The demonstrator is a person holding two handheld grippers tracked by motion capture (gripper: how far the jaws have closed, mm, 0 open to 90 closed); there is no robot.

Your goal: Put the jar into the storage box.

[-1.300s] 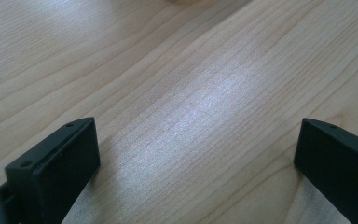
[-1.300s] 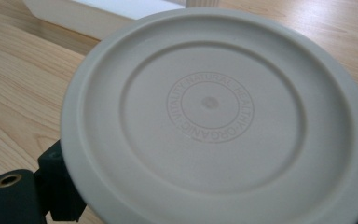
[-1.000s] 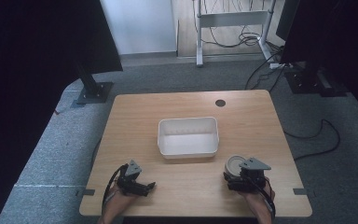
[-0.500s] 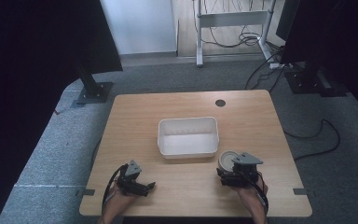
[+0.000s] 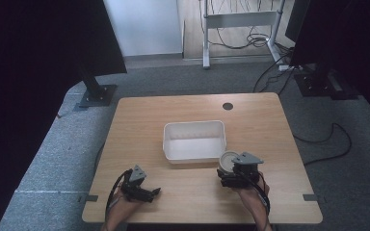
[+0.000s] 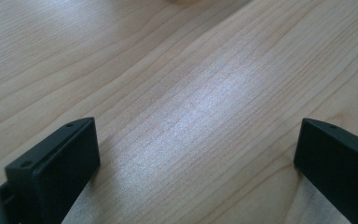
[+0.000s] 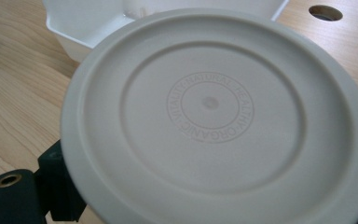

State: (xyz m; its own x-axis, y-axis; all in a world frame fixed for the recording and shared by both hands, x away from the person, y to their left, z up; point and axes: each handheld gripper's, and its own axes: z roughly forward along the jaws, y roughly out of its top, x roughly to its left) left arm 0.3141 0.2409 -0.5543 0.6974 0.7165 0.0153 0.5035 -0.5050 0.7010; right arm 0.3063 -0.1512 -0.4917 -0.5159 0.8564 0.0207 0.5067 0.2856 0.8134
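Two handheld grippers low on a pale wooden table (image 5: 139, 115), grey carpet and black stands beyond.

The left gripper (image 5: 149, 193) rests wide apart over bare wood grain. The right gripper (image 5: 227, 175) clasps a round beige lid (image 7: 214, 121), embossed "NATURAL HEALTHY ORGANIC" in its own view, just beside the white rectangular tub (image 5: 194, 140) mid-table; farther on, a cable hole (image 5: 228, 106).

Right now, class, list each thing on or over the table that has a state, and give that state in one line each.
Tub: upright, open on top, nothing inside.
Round lid: held flat in the right gripper, beside the tub's near right corner.
Left gripper: jaws wide apart, holding nothing, low over bare wood.
Table: hole near its far edge, uncovered.
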